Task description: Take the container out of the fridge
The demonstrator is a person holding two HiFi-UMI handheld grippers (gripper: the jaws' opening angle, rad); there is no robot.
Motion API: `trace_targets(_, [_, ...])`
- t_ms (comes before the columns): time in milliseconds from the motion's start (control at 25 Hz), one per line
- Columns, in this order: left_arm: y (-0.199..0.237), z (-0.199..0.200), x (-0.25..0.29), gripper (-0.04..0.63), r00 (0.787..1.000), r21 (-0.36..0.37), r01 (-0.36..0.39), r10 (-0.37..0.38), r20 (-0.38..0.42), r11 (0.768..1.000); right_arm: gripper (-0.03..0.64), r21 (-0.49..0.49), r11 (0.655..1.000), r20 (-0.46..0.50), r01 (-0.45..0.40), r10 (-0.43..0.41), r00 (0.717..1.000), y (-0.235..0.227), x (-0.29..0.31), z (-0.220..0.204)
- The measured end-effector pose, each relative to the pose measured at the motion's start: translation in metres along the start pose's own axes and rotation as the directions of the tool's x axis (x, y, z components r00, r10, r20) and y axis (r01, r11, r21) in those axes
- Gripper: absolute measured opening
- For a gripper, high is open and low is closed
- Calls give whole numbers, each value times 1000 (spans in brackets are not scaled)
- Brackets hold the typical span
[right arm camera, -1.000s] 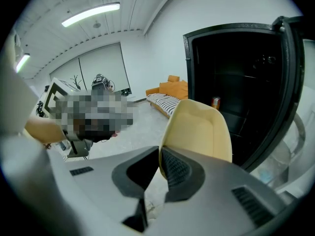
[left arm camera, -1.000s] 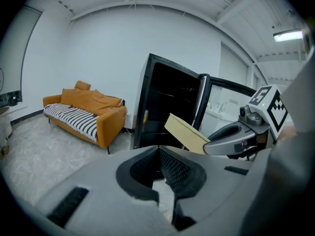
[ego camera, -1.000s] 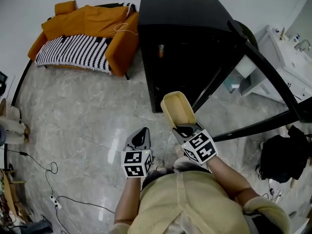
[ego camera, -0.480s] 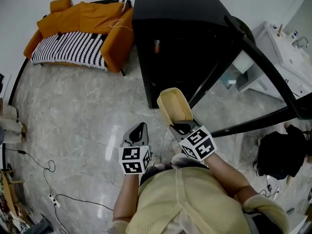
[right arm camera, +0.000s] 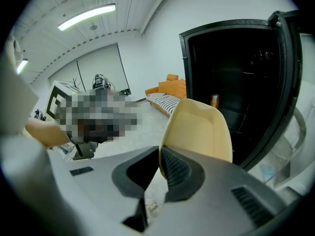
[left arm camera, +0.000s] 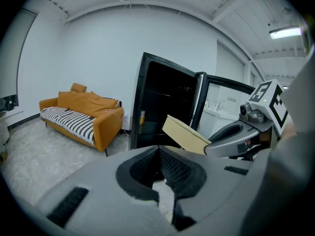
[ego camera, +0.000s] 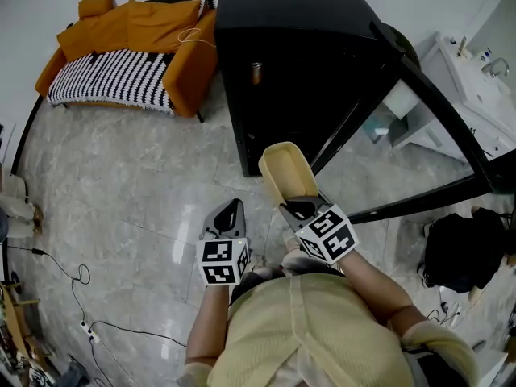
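A pale yellow container (ego camera: 289, 176) hangs in front of the open black fridge (ego camera: 298, 22), outside its dark interior. My right gripper (ego camera: 300, 210) is shut on the container's near rim, and in the right gripper view the container (right arm camera: 199, 129) stands up from between the pads (right arm camera: 172, 168). The left gripper (ego camera: 230, 214) hovers over the floor to the left of it, jaws together with nothing between them. From the left gripper view, the container (left arm camera: 184, 134) shows tilted at the right, beyond the left gripper (left arm camera: 158, 149).
The fridge door (ego camera: 435, 111) swings wide open to the right. One can (ego camera: 256, 72) stands on a shelf inside. An orange sofa (ego camera: 129, 55) with a striped blanket sits at the back left. A black bag (ego camera: 455, 252) lies at the right, and cables (ego camera: 81, 276) trail at the left.
The head view has drifted slightly, so the fridge sits a little lower left in frame. Both grippers and the held container keep nearly the same places.
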State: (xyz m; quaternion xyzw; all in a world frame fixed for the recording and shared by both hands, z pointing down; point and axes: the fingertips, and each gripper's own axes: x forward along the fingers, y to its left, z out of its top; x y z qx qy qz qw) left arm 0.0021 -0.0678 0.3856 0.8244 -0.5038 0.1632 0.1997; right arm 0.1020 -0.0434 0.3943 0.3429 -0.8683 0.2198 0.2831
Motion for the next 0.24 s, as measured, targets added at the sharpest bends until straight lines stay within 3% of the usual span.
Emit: trace_targets(240, [-1, 0, 4, 23, 1000, 8, 5, -5, -3, 1000, 38, 0, 1000, -6, -2, 2, 1000, -3, 3, 0])
